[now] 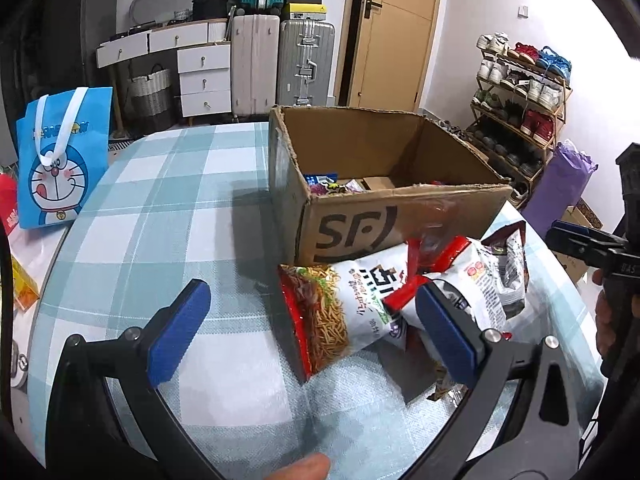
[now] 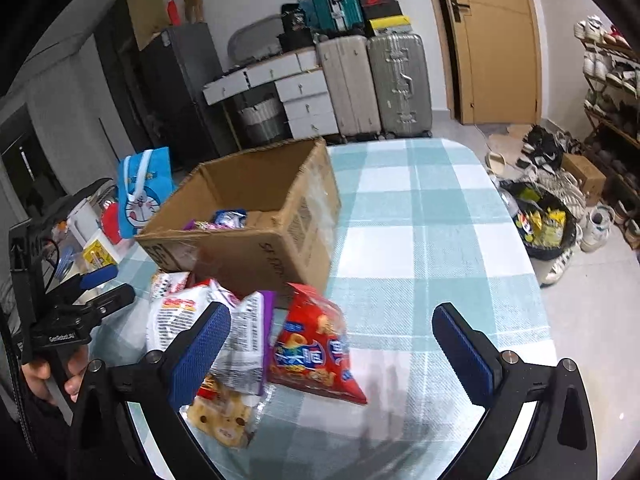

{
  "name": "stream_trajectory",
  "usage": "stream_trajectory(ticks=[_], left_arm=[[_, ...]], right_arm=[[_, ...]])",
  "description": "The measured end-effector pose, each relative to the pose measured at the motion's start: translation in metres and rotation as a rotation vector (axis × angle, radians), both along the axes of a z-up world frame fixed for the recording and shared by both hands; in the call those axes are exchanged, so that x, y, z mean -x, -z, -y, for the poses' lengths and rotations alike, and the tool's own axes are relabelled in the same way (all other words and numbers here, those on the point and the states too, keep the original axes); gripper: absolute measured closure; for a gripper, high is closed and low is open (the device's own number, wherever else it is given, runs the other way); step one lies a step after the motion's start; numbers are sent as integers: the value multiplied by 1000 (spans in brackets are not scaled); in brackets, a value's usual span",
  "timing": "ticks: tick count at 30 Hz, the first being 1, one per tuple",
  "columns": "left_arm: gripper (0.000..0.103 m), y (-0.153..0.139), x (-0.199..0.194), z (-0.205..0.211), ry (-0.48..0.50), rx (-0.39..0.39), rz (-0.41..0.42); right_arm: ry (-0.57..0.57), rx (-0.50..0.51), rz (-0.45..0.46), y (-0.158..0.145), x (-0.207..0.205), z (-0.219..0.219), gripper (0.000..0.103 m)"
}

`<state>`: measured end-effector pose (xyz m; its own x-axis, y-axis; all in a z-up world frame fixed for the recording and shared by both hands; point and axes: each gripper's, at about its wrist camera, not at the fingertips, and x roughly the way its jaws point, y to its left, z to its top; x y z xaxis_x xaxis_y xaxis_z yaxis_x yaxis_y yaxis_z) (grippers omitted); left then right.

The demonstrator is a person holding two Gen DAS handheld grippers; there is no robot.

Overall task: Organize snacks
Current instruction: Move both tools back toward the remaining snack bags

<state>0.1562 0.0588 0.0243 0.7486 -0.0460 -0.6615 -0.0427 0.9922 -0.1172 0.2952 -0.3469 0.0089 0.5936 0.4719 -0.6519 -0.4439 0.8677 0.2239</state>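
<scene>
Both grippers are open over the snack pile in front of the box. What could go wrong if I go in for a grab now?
1. The red-and-white noodle snack bag overlaps other packets, so the open left gripper may pinch two at once.
2. The glossy red cracker bag lies loose on the checked tablecloth; the open right gripper could push it away instead of gripping it.
3. The brown cardboard box stands directly behind the pile, so a forward reach may bump its wall.

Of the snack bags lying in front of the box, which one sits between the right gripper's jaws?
The red bag with blue lettering; it lies alone toward the open checked cloth, while the white bags pile behind the left jaw.
</scene>
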Motion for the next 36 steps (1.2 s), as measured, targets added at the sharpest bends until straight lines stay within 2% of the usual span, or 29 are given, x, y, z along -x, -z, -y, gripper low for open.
stream_trajectory(ticks=[9, 15, 20, 23, 31, 36], left_arm=[[1, 3, -4, 21, 46, -14, -40], [1, 3, -9, 32, 94, 64, -56], [1, 4, -13, 42, 106, 52, -64], [1, 6, -16, 45, 130, 82, -74], [1, 17, -20, 61, 179, 96, -121], [1, 17, -20, 66, 196, 118, -132]], right_arm=[[12, 73, -59, 17, -10, 0, 0], [9, 99, -92, 31, -16, -7, 0], [19, 70, -134, 43, -23, -9, 0], [26, 57, -154, 49, -27, -10, 0], [32, 11, -194, 59, -34, -16, 1], [12, -8, -201, 61, -36, -16, 8]])
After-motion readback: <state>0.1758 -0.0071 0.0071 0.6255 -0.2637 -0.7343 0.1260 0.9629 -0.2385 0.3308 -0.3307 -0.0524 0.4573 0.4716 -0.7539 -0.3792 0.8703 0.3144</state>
